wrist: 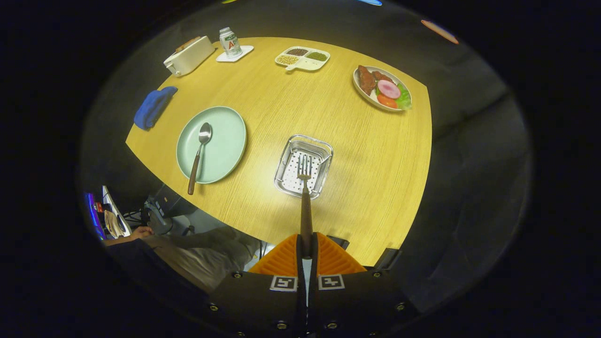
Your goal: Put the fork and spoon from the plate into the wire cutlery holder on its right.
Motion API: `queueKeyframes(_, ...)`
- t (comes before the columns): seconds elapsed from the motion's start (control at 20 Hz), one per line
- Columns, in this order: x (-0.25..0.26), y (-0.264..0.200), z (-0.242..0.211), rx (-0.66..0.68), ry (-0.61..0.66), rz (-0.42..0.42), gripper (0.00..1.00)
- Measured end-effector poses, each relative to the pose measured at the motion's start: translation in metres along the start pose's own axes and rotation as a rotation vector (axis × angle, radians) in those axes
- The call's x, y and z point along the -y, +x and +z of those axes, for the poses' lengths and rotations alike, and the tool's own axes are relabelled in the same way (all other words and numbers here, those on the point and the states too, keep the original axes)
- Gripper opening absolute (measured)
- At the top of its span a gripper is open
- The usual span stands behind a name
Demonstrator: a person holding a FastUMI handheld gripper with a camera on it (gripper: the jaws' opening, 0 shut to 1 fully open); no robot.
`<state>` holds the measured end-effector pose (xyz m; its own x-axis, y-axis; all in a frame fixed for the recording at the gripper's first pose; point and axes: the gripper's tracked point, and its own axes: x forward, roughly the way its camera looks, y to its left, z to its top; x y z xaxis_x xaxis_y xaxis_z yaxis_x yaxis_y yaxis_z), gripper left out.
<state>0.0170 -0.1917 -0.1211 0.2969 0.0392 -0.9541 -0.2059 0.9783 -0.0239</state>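
Tongs: the tongs are pressed together on the brown handle of the fork, both orange fingers against it, no gap showing.
Fork: it sticks straight out ahead of the fingers, prongs forward, and its head lies over the wire holder, seemingly above it and not yet inside; how high, I cannot tell.
Fork handling: likely light and stiff, with a smooth metal head that may slip; the handle is the sensible place to grip, as it is held now.
Spoon: the spoon rests on the green plate, left of the holder, bowl on the plate and handle end jutting past the plate's near rim over the table.
Spoon handling: probably the same weight and stiffness; the overhanging handle end looks like the easiest hold, since fingers can close around it without scraping the plate.
Holder: a shallow basket, probably light enough to shift if knocked.
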Motion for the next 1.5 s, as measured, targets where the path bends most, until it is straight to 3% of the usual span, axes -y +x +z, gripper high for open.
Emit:
queueKeyframes(0.3,0.005,0.015,0.008,-0.027,0.013,-0.015,0.06)
queueKeyframes(0.55,0.017,0.001,0.028,0.071,0.085,-0.042,0.16)
queueKeyframes(0.6,0.02,-0.008,0.03,0.093,0.1,-0.05,0.48)
queueKeyframes(0.65,0.024,-0.011,0.032,0.122,0.119,-0.057,0.6)
queueKeyframes(0.85,0.014,-0.047,0.053,0.33,0.199,-0.064,0.6)
queueKeyframes(1.0,-0.024,-0.059,0.052,0.439,0.184,-0.043,0.6)
queueKeyframes(1.25,-0.107,-0.034,0.039,0.467,0.059,0.018,0.6)
queueKeyframes(1.5,-0.165,-0.005,0.027,0.46,0.055,0.099,0.6)
